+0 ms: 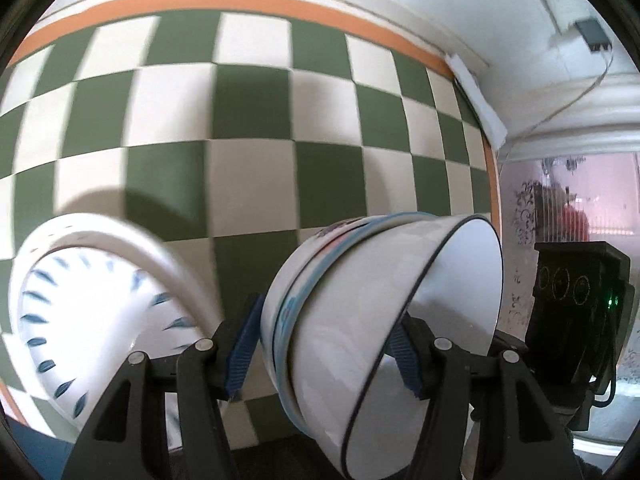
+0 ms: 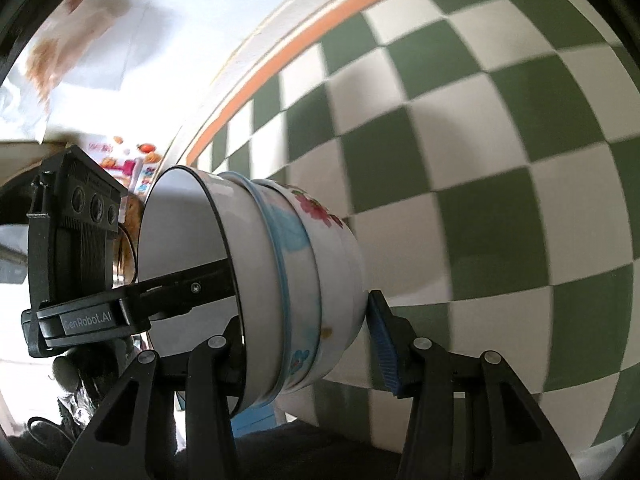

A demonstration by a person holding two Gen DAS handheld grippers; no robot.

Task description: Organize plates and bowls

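- A stack of bowls (image 1: 384, 320) is tipped on its side above a table covered in a green and white checked cloth (image 1: 248, 120) with an orange border
- The stack holds three nested bowls: an inner white bowl with a thin black rim (image 2: 192, 248), a middle one with a blue band (image 2: 288, 280), and an outer one painted with pink flowers (image 2: 332, 240)
- The left gripper (image 1: 324, 354) has its fingers spread about as wide as the stack; in its own view the blue pad (image 1: 240, 352) on one finger sits just beside the outer bowl, and the other pad (image 1: 404, 356) lies at the black rim of the inner bowl
- Whether those pads press on the stack cannot be told from the left view
- The right gripper (image 2: 308, 356) is spread wide too; one finger is tucked against the rim side of the stack and its other blue pad (image 2: 382, 348) stands just beside the flowered bowl, apart from it by a small gap
- In the right view a black finger of the left gripper (image 2: 188, 288) reaches into the mouth of the inner bowl
- In the left view the body of the right gripper (image 1: 576, 312) shows just beyond the mouth of the stack
- A white plate with blue dashes (image 1: 100, 320) around its rim lies on the cloth, left of the stack and blurred
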